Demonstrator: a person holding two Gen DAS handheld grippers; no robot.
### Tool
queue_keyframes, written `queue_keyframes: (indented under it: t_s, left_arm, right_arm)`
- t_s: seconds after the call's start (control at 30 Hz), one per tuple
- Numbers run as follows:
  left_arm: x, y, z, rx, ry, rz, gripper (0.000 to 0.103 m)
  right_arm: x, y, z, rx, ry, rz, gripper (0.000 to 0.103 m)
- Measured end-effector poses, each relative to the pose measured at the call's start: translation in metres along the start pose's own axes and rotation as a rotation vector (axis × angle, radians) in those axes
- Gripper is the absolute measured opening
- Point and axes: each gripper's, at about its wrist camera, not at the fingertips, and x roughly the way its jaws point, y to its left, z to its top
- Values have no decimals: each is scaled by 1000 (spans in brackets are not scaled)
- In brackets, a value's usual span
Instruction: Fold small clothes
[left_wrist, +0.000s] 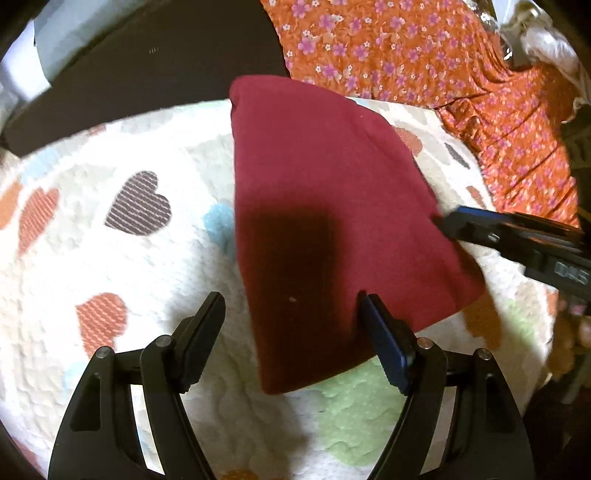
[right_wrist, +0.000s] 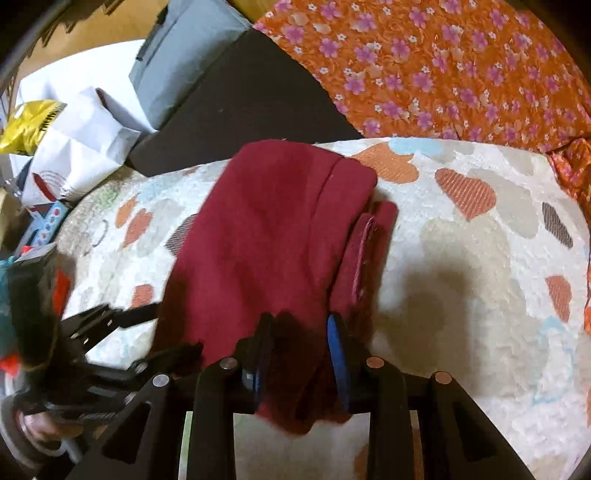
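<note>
garment (left_wrist: 325, 206): maroon, folded, on heart blanket (left_wrist: 122, 266) | left gripper (left_wrist: 291, 325): spread over near edge | right gripper (right_wrist: 301, 354): pinching hem | handling: soft, light, limp; grip edges

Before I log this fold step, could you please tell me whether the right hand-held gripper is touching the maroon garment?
Touching. The right wrist view shows the maroon garment pinched between the fingers of the right hand-held gripper, its edge hanging below them.

Left claw (left_wrist: 291, 306) – black plastic arms w/ silver pins, blue pad, right claw (right_wrist: 301, 343) – same, blue pads
</note>
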Motion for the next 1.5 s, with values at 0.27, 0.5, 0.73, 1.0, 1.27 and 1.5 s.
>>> queue_keyframes:
  t_s: [0.27, 0.5, 0.73, 1.0, 1.27, 1.5]
  left_arm:
    - [-3, -2, 0, 5, -14, 26, 77]
    - [-6, 5, 3, -20, -32, 39, 77]
    - [0, 10, 4, -53, -20, 31, 77]
    - [7, 10, 7, -45, -16, 29, 77]
    - [6, 12, 12, -62, -20, 9, 77]
    - [1, 25, 25, -148, -29, -138, 77]
  right_arm:
    - [20, -2, -22, -13, 44, -64, 28]
    - [0, -2, -12, 38, -11, -50, 28]
    - [4, 10, 10, -10, -54, -78, 28]
    - [54, 1, 33, -22, -5, -120, 28]
    - [44, -10, 36, 40, -18, -37, 33]
    - [24, -33, 26, 128, -52, 43, 67]
